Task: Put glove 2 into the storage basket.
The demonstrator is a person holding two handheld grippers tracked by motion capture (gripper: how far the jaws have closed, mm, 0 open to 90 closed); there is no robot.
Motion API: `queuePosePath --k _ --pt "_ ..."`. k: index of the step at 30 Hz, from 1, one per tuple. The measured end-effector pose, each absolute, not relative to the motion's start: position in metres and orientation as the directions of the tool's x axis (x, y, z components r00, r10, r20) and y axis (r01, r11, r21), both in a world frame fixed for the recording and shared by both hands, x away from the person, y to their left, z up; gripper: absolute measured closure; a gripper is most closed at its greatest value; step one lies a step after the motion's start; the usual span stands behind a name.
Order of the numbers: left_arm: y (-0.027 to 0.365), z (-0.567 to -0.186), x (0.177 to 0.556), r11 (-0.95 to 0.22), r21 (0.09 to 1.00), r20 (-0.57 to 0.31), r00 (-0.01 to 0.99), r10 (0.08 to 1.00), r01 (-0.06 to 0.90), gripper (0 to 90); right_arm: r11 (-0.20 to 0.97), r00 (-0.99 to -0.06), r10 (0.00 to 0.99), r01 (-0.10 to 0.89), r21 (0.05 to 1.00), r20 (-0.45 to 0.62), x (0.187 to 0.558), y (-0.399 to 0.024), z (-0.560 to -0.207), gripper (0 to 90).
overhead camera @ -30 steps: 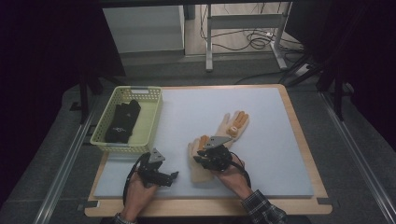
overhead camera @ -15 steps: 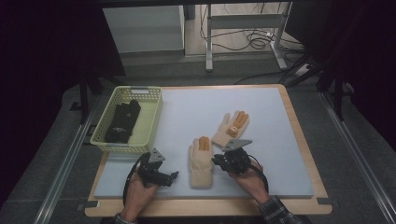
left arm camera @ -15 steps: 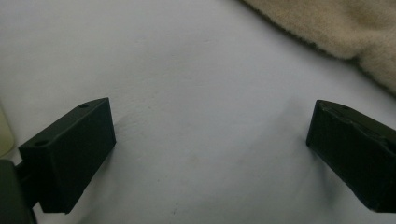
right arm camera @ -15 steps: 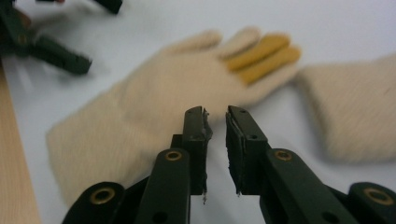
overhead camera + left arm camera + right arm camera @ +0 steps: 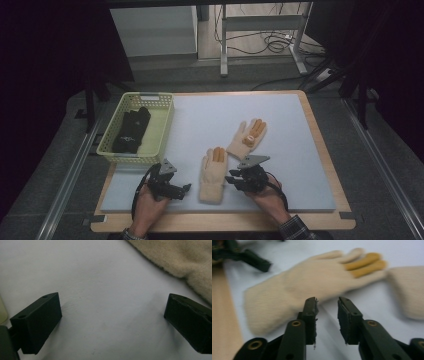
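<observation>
Two cream gloves with orange fingertips lie on the pale blue mat. The near glove [image 5: 212,175] [image 5: 294,290] lies flat between my two grippers, cuff toward me. The far glove [image 5: 246,137] [image 5: 409,290] lies just beyond it to the right. My right gripper [image 5: 232,179] [image 5: 327,302] sits right of the near glove; its jaws have just been opening, with a narrow gap and nothing between them. My left gripper [image 5: 185,189] [image 5: 112,305] rests left of that glove, jaws wide open over bare mat, with the glove's edge [image 5: 175,257] beyond them.
A yellow-green basket [image 5: 162,125] at the mat's left holds black gloves [image 5: 131,131]. The mat [image 5: 210,115] lies on a wooden board whose edge [image 5: 320,145] shows at the right. Metal frame legs and cables stand behind the table.
The right gripper, which was over the near glove's cuff, has moved right off it. The glove now lies flat and free. The left gripper has not moved.
</observation>
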State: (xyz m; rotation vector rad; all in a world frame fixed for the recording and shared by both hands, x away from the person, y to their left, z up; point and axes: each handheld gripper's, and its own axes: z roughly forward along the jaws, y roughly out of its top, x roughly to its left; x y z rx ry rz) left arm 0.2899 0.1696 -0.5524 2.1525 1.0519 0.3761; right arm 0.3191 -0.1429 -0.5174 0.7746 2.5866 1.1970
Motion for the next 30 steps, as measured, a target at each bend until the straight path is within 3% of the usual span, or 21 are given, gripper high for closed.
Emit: queuePosePath --k 13,18,30 --pt "0.17 -0.552 0.29 -0.424 0.701 -0.043 0.627 0.777 0.574 1.5 0.444 -0.716 0.698 0.449 0.775 0.015 0.368 -0.19 -0.506 52.4" --pt "0.17 -0.552 0.29 -0.424 0.701 -0.043 0.628 0.777 0.574 1.5 0.423 -0.666 0.746 0.475 0.772 0.001 0.393 -0.192 -0.508 43.7" --pt "0.17 -0.552 0.29 -0.424 0.701 -0.044 0.628 0.777 0.573 1.5 0.412 -0.599 0.8 0.502 0.76 -0.038 0.428 -0.178 -0.52 32.3"
